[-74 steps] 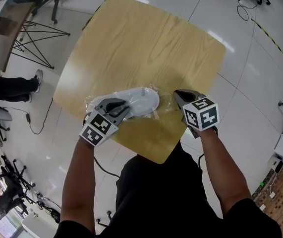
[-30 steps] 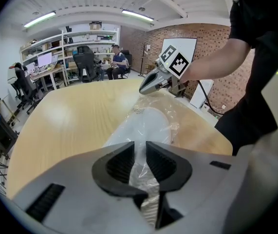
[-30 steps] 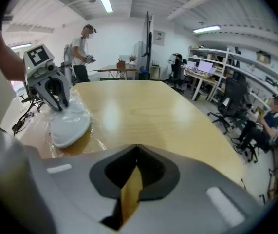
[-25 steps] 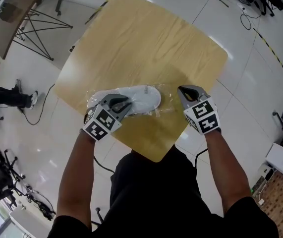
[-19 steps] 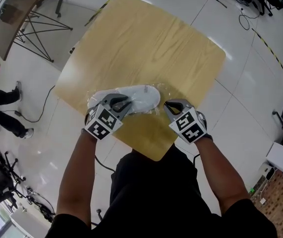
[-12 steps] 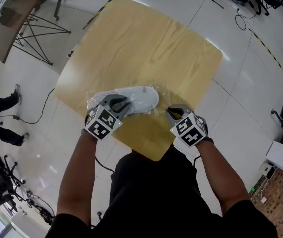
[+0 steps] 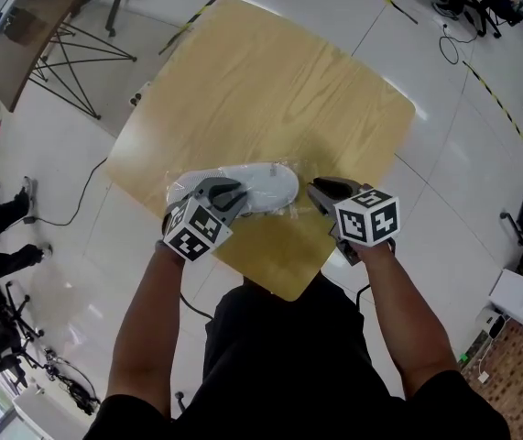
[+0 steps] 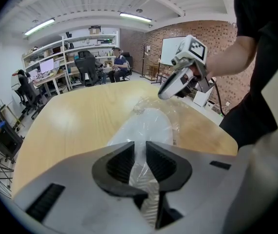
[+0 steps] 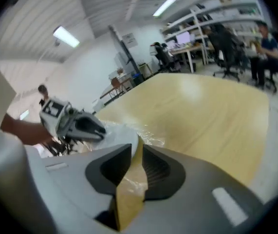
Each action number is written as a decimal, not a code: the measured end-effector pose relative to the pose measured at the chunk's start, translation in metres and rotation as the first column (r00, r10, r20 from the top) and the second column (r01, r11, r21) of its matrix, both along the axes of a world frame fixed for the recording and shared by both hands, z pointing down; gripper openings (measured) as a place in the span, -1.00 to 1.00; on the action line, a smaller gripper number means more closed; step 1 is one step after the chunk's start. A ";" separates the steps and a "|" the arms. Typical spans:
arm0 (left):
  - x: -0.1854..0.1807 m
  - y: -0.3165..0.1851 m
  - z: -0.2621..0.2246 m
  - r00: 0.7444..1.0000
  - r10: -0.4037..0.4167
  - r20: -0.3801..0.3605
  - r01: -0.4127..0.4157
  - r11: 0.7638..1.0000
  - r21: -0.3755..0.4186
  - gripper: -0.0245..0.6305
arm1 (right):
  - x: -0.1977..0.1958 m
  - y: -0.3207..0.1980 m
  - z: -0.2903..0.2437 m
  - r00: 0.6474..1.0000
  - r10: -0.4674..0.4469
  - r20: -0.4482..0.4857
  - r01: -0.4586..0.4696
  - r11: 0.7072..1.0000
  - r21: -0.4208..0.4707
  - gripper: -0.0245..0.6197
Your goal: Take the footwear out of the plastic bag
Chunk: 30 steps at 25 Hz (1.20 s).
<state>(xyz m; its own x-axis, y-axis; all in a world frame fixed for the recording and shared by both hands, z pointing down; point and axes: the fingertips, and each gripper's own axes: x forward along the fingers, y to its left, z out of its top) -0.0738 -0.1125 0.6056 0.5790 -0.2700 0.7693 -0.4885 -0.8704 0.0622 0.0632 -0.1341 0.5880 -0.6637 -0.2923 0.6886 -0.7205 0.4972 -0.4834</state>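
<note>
A square wooden table [image 7: 270,81] with rounded corners fills most of the head view, standing on a glossy pale floor [image 7: 463,181]. On it lies a clear plastic bag [image 7: 305,180], close to the table's near-left edge and running roughly along it. One end of the bag points toward the table's left corner, and the other reaches toward the near-right edge.

Inside the bag is the footwear, a single white shoe [image 7: 261,186], lying flat and wrapped all round by the crinkled film.

The left gripper [image 7: 229,193] comes in over the near-left edge, at the end of the bag nearer the left corner. Its jaws are clamped on a bunched fold of the bag's film, which runs up through the narrow gap between the pads. The shoe lies just beyond the tips.

The right gripper [image 7: 321,189] sits at the bag's other end, above the table near its near-right edge. Its jaws have just been opening and now stand apart. The wood shows through the gap, and only a wisp of clear film lies low between the pads, which do not press on it.

The left marker cube [image 7: 195,232] and the right marker cube [image 7: 366,218] show black-and-white square patterns and no readable words. A small patch of print [image 8: 139,111] on the bag, past the shoe's far end, is too small to read.
</note>
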 end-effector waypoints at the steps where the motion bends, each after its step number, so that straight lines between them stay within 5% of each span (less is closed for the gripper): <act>1: 0.001 0.000 0.000 1.000 -0.001 0.001 0.001 1.000 0.004 -0.68 | -0.007 -0.004 0.004 0.997 0.050 0.062 -0.045 0.996 -0.082 -0.65; 3: 0.002 -0.001 -0.001 1.000 -0.004 0.003 0.004 1.000 0.011 -0.68 | -0.017 -0.006 0.014 0.990 0.098 0.097 -0.078 0.979 -0.188 -0.54; 9: 0.005 -0.003 -0.013 1.000 -0.016 0.002 0.016 0.998 0.053 -0.70 | -0.023 -0.003 0.028 0.992 0.095 0.079 -0.073 0.966 -0.248 -0.51; 16: 0.005 -0.004 -0.022 0.998 -0.002 0.056 -0.003 0.997 0.083 -0.80 | -0.027 -0.008 0.017 0.990 0.091 0.109 -0.067 0.976 -0.208 -0.77; 30: 0.004 -0.002 -0.019 0.993 0.037 0.115 -0.047 0.995 0.083 -0.83 | 0.013 -0.022 -0.001 0.972 0.177 0.151 -0.150 0.973 -0.176 -0.82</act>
